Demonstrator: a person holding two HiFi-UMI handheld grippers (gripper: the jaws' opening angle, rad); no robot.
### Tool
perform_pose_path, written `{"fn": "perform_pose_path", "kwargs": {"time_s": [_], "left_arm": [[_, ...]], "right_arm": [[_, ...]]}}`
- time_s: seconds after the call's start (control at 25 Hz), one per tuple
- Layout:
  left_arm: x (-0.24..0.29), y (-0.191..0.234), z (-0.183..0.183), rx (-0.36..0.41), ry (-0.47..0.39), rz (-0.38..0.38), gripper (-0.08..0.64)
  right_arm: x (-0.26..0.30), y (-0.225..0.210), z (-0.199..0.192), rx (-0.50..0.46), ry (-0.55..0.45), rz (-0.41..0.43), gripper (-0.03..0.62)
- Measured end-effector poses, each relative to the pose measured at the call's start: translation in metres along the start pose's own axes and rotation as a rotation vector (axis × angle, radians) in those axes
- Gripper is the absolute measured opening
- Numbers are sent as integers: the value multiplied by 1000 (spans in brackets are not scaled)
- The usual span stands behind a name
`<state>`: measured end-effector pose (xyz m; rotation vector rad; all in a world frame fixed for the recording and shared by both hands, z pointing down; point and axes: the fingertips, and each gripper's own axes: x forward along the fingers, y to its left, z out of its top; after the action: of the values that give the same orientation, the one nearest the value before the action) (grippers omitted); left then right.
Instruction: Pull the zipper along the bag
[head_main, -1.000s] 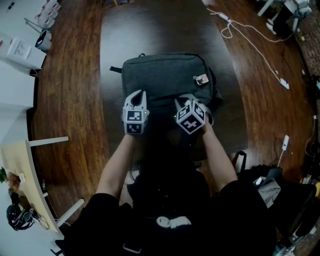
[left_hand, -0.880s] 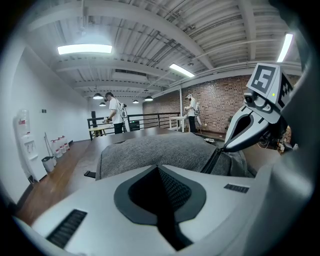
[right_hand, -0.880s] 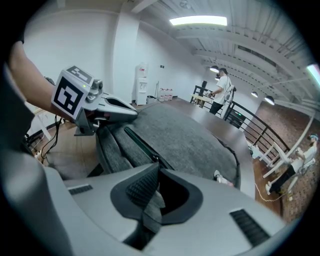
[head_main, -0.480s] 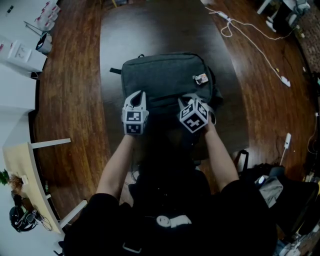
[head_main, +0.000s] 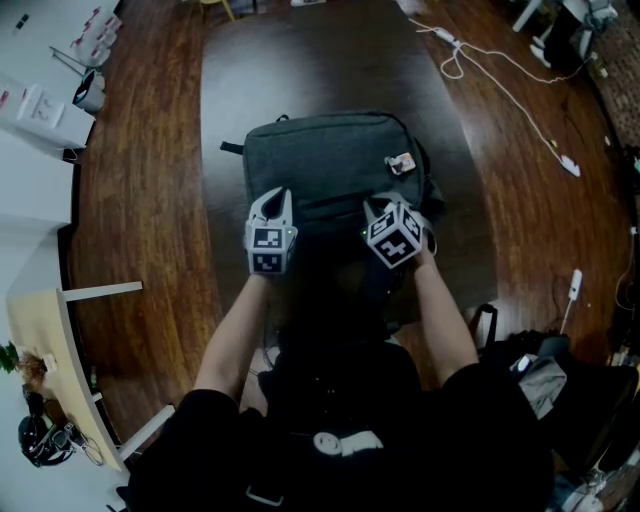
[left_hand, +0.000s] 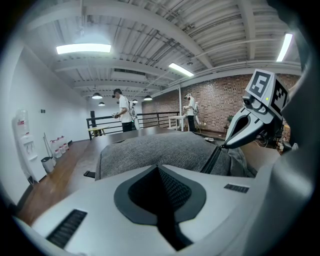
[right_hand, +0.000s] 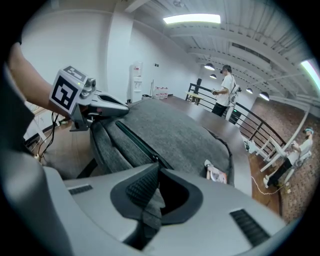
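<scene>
Fabric, soft and grey, makes up the bag (head_main: 335, 160), which lies flat in the middle of the head view on the dark worktop (head_main: 240, 70). We judge it light and floppy: the cloth will likely bunch and ride along with any tug unless one end is pinned. The zipper (right_hand: 132, 137) runs as a dark line along the bag's near side, from the upper left of the right gripper view down to the slider just beyond the jaws. The place to take hold is the pull tab (right_hand: 149, 207), a limp grey strip. The right gripper (right_hand: 156, 169) is clenched on it, with the strip pinched between its pads. Such a thin tab may slip, so we would pull steadily, in line with the teeth. The left gripper (left_hand: 159, 169), at the bag's near left corner, has its jaws closed together. Whether it pinches cloth there we cannot tell. A small charm (head_main: 402, 161) sits near the bag's far right corner.
</scene>
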<state>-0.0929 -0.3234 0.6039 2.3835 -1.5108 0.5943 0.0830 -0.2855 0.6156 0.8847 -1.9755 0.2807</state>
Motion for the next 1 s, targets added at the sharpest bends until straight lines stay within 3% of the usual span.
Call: {"fn": "perform_pose_path", "kwargs": {"time_s": [0.24, 0.6, 1.0], "left_arm": [[0, 2, 0, 0, -3, 2, -11], [0, 2, 0, 3, -4, 2, -11], [0, 0, 0, 6, -7, -2, -11]], "right_arm": [[-5, -7, 9, -20, -17, -18, 21], [3, -16, -13, 16, 31, -19, 21], [0, -29, -12, 22, 20, -37, 23]]}}
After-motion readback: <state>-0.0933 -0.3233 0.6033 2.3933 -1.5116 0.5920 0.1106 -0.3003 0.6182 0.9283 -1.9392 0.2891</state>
